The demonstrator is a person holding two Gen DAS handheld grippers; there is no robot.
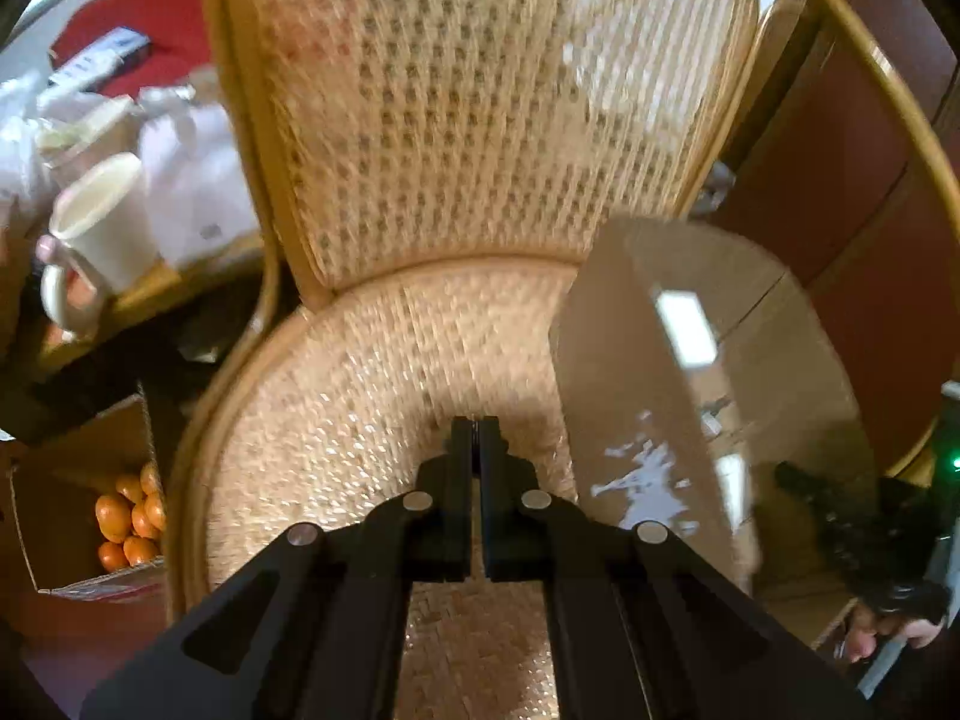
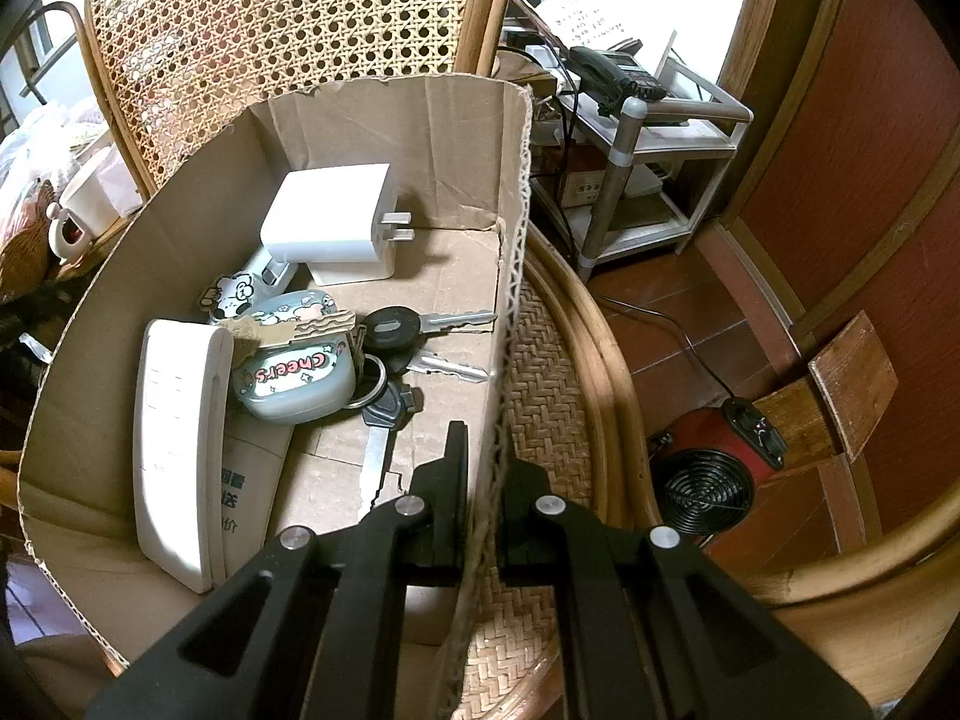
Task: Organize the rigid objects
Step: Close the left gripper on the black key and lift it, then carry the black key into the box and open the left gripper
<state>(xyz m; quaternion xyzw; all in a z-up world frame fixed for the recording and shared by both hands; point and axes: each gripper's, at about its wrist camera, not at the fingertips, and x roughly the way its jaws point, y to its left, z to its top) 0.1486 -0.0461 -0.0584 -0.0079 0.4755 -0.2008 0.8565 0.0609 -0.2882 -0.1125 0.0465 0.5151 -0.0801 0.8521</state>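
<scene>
A cardboard box (image 2: 384,132) stands on the woven seat of a wicker chair (image 2: 558,372). Inside it lie a white charger plug (image 2: 330,222), a white remote (image 2: 174,450), a teal "Cheers" case (image 2: 294,372) and a bunch of keys (image 2: 396,330). My right gripper (image 2: 483,450) is shut on the box's right wall, one finger inside and one outside. In the left wrist view my left gripper (image 1: 476,423) hovers over the chair seat (image 1: 360,396) just left of the blurred box (image 1: 636,372). Its jaws are shut with nothing between them.
A white mug (image 1: 102,228) and bags sit on a table left of the chair. A carton of oranges (image 1: 129,522) stands on the floor below. Right of the chair are a metal shelf with a telephone (image 2: 612,75) and a red fan heater (image 2: 708,474).
</scene>
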